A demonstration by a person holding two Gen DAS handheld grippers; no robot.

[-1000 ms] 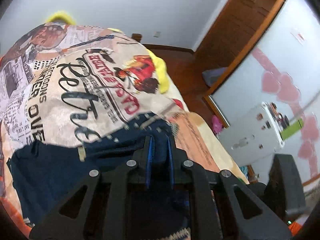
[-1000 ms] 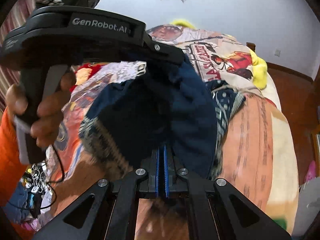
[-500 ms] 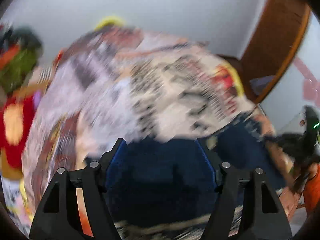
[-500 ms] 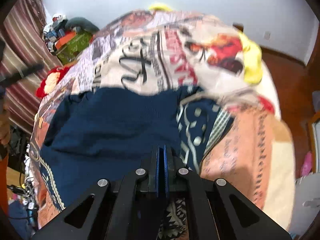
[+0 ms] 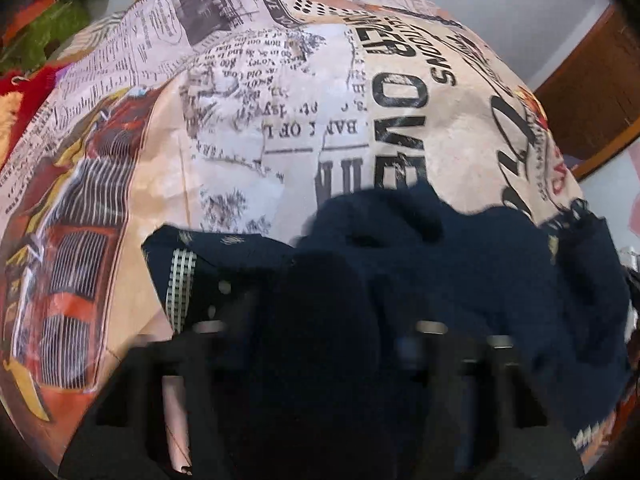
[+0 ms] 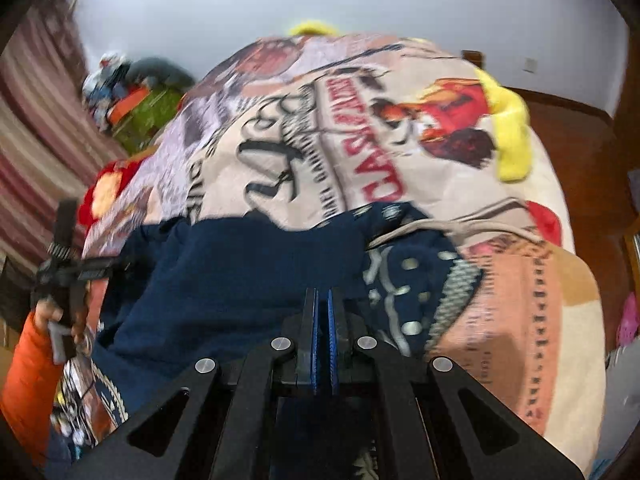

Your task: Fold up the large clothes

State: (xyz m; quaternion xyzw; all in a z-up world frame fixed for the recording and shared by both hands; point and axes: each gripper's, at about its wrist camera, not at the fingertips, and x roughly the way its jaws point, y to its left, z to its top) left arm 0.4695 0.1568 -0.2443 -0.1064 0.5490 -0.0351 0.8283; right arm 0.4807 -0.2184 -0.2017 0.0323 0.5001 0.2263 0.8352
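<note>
Printed fleece blanket (image 6: 400, 152); rumpled navy knit sweater (image 6: 240, 272).

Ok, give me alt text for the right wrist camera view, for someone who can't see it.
The right gripper, its blue pads shut on dark fabric, lies over a navy sweater spread on a bed with a printed blanket. At far left, a hand in an orange sleeve holds the left gripper.

A home bedroom: a bed spread with a newspaper-print blanket (image 6: 400, 152), a yellow plush toy (image 6: 508, 132) at its far edge, striped curtains (image 6: 28, 128), a wood floor (image 6: 576, 148) and plain white walls (image 6: 360, 4).
</note>
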